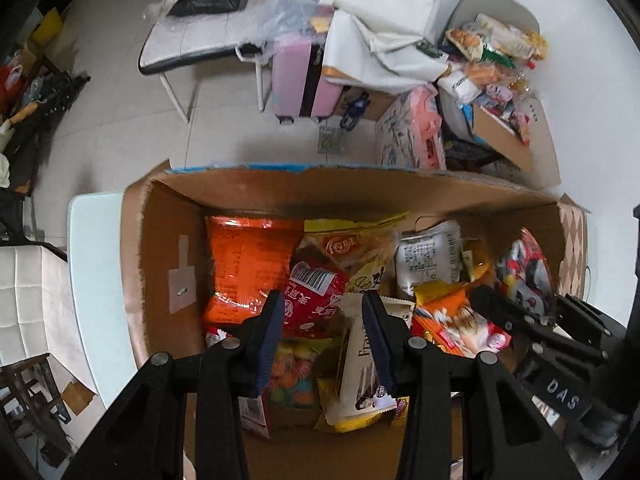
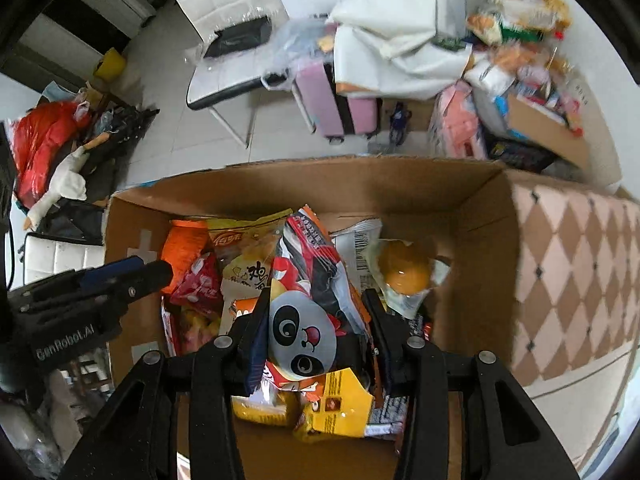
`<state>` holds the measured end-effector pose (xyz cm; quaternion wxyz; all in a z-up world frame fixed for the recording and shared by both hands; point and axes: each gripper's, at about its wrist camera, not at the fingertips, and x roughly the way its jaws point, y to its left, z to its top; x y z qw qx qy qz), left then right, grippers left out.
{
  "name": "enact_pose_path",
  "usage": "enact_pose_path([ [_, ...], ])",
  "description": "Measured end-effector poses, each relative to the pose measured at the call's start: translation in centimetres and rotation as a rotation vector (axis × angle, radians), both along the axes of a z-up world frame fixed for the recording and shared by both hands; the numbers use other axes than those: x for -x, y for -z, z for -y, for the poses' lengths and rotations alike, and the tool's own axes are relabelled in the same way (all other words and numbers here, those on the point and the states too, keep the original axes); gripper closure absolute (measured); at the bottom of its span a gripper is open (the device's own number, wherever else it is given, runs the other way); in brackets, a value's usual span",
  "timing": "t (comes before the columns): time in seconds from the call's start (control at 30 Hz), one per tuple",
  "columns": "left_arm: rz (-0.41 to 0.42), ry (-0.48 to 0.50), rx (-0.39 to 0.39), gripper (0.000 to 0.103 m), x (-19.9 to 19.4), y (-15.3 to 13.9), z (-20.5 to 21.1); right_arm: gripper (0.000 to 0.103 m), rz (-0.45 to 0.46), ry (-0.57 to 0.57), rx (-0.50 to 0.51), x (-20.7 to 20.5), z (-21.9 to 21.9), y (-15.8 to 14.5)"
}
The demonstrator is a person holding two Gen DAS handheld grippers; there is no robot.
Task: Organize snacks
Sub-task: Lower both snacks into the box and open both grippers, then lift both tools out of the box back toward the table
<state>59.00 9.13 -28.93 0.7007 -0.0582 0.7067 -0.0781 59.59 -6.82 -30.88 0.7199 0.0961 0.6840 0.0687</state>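
An open cardboard box (image 1: 168, 240) on the table holds several snack packs: an orange bag (image 1: 244, 264), a red pack (image 1: 316, 296), a white "Fran" pack (image 1: 360, 364). My left gripper (image 1: 324, 320) is open and empty above the red pack. My right gripper (image 2: 316, 320) is shut on a red-and-black panda snack bag (image 2: 308, 304) and holds it over the box (image 2: 472, 216). The right gripper also shows in the left wrist view (image 1: 532, 312), the left gripper in the right wrist view (image 2: 132, 276). An orange jelly cup (image 2: 404, 272) lies in the box.
The box sits on a pale table (image 1: 92, 264) with a diamond-pattern cloth (image 2: 568, 272). Beyond it on the floor are a pink suitcase (image 1: 304, 76), a white chair (image 1: 192, 36) and a second carton heaped with snacks (image 1: 500, 80).
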Motion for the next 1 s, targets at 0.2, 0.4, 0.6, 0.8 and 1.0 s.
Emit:
enact_pose_path([
  [0.2, -0.014, -0.027, 0.0, 0.045, 0.5, 0.7, -0.5, 0.011, -0.053, 0.038, 0.005, -0.6, 1.5, 1.9],
  [0.4, 0.026, -0.024, -0.036, 0.014, 1.8, -0.1, -0.5, 0.011, -0.041, 0.019, 0.06, 0.8, 2.1, 1.4],
  [0.6, 0.067, -0.028, -0.035, 0.013, 3.8, -1.3, -0.3, 0.007, -0.009, 0.014, 0.164, 3.2, 2.3, 0.4],
  [0.8, 0.109, -0.018, -0.053, 0.013, 6.0, -3.0, 0.0, 0.006, 0.032, 0.009, 0.213, 5.8, 2.4, -1.0],
  [1.0, 0.162, -0.037, -0.071, 0.013, 8.4, -4.9, 0.3, 0.006, 0.074, 0.004, 0.217, 8.0, 2.1, -3.4],
])
